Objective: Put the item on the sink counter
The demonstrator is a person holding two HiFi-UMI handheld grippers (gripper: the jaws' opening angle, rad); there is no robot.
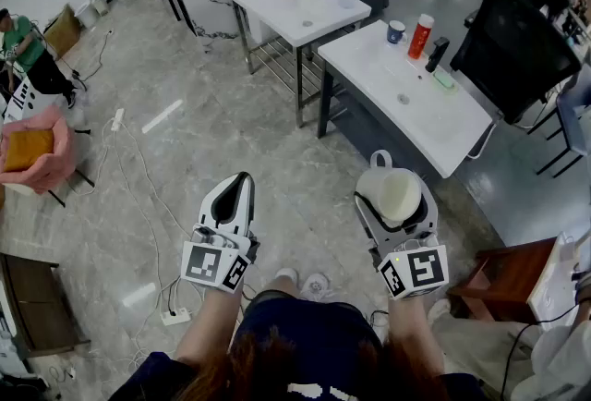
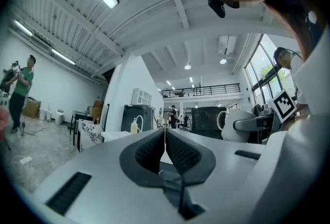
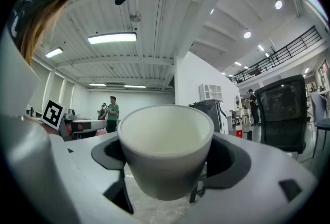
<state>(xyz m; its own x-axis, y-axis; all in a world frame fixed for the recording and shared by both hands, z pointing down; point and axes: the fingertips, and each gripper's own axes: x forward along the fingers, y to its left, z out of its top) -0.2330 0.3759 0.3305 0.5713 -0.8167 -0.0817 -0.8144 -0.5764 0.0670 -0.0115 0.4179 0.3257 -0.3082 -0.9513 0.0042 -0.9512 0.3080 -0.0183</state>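
Mug point(image 3: 165, 150), white and empty, sits gripped between the wide-spread jaws of the right gripper point(image 1: 397, 207) at lower right of the head view; the left gripper point(image 1: 242, 185) is clamped shut on nothing. Carrying seems the step in hand: next comes a reach to the sink counter point(image 1: 443, 127) at upper right, setting it on bare top (upright). No writing is legible anywhere.

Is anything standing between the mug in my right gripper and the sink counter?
Nothing visible does. Only floor lies between the mug and the sink counter; its blue cup and red bottle stand at the far end.
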